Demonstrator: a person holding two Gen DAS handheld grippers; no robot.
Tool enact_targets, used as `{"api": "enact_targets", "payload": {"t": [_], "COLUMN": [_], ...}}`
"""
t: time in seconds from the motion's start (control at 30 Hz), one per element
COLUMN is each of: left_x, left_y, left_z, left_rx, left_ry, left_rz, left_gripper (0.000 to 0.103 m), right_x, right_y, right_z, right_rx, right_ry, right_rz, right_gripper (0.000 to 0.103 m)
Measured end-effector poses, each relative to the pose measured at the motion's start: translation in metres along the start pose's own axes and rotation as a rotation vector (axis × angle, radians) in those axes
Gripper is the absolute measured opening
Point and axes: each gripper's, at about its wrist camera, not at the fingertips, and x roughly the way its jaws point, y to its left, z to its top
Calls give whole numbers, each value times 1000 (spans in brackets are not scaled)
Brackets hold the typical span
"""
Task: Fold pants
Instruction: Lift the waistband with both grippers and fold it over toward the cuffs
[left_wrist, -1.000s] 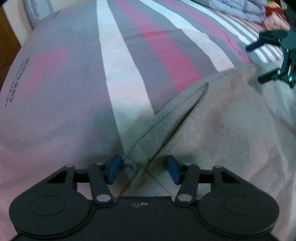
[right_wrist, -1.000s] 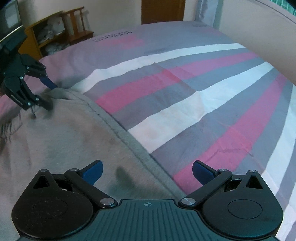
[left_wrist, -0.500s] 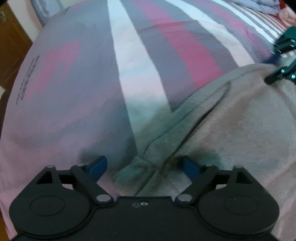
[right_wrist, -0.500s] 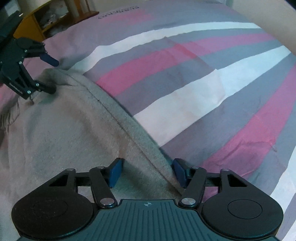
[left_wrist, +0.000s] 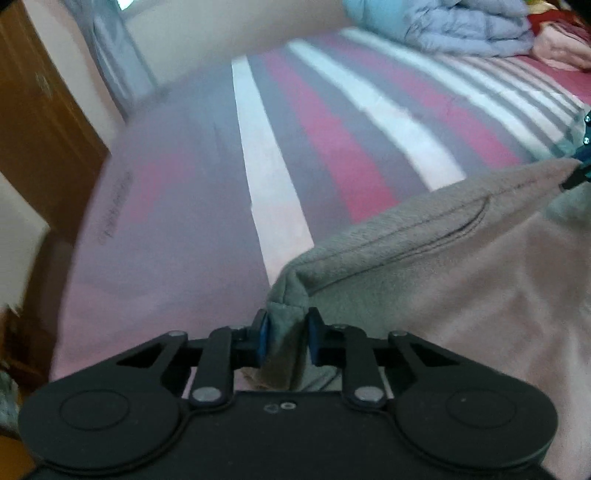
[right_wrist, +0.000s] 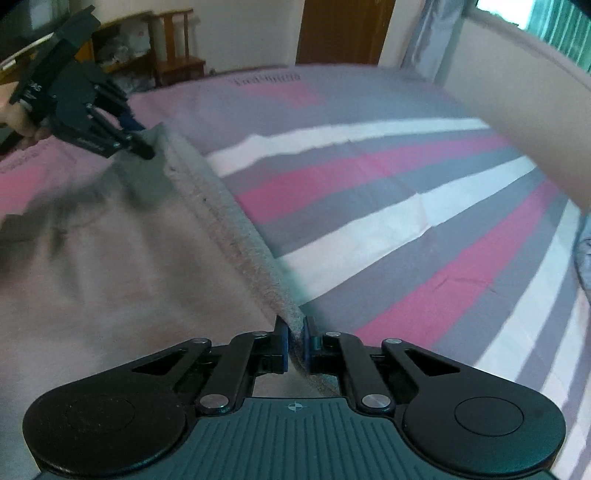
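Observation:
Grey-beige fleece pants (left_wrist: 461, 280) lie on a striped bed sheet (left_wrist: 314, 155). My left gripper (left_wrist: 285, 339) is shut on one corner of the pants' waistband, which bunches between the blue pads. My right gripper (right_wrist: 294, 345) is shut on the other end of the waistband edge (right_wrist: 236, 236), which runs taut away to the left gripper (right_wrist: 110, 136) at the upper left. In the left wrist view the right gripper shows only as a sliver at the far right edge (left_wrist: 580, 173). The held edge is lifted off the sheet.
The bed has pink, grey and white stripes (right_wrist: 406, 206). A blue quilt (left_wrist: 461, 26) and pink cloth lie at its far end. A brown door (right_wrist: 343, 29), a wooden shelf and chair (right_wrist: 173, 48) and a padded bed side (right_wrist: 517, 96) surround the bed.
Both grippers have closed on the pants' waistband edge, one at each end, and lifted it. The cloth between them is now pulled taut.

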Motion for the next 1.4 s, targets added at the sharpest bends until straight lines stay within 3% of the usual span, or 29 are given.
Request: {"api": "enact_targets", "payload": {"t": [0.23, 0.33, 0.5, 0.67, 0.73, 0.77, 0.83, 0.87, 0.9, 0.93, 0.97, 1.0, 1.03, 1.2, 1.27, 1.4], "left_x": [-83, -107, -104, -85, -82, -82, -87, -89, -93, -103, -108, -114, -116, -114, -106, -80], "left_y": [-43, -55, -81, -91, -91, -89, -77, -70, -61, -61, -53, -48, -40, -8, -12, -25], "left_z": [-53, -84, -130, -156, -154, -150, -144, -140, -138, -145, -145, -146, -146, -176, -188, -188], "left_rx": [210, 242, 264, 203, 160, 137, 68, 24, -36, -90, -154, -218, -301, -831, -987, -1017], "left_ry": [-45, -51, 25, 75, 71, 75, 93, 109, 116, 111, 102, 96, 108, 189, 223, 286], "left_rz": [77, 86, 66, 55, 62, 57, 29, 5, -25, -41, -52, -67, -90, -254, -321, -324], "left_gripper": [10, 10, 10, 11, 15, 22, 30, 46, 60, 89, 96, 95, 95, 95, 88, 71], "right_x": [-73, -94, -101, -81, -71, -65, -55, -55, -58, -63, -71, -78, -84, -100, -104, -104], "right_y": [82, 121, 173, 200, 208, 210, 211, 212, 211, 210, 208, 206, 201, 185, 176, 161], "right_z": [-39, -62, -98, -123, -133, -137, -138, -138, -137, -137, -138, -138, -137, -151, -159, -170], "right_rx": [37, 48, 77, 129, 126, 127, 133, 132, 146, 169, 197, 227, 260, 468, 575, 768], "right_ry": [-74, -89, -76, -46, -31, -21, 7, 4, 0, -6, -22, -38, -56, -36, -15, 11], "right_rz": [27, 56, 93, 102, 79, 65, 52, 34, 29, 32, 37, 35, 32, 69, 108, 156], "right_gripper": [7, 7, 7, 7, 7, 7, 8, 11, 21, 27, 45, 67, 74, 75, 75, 75]}}
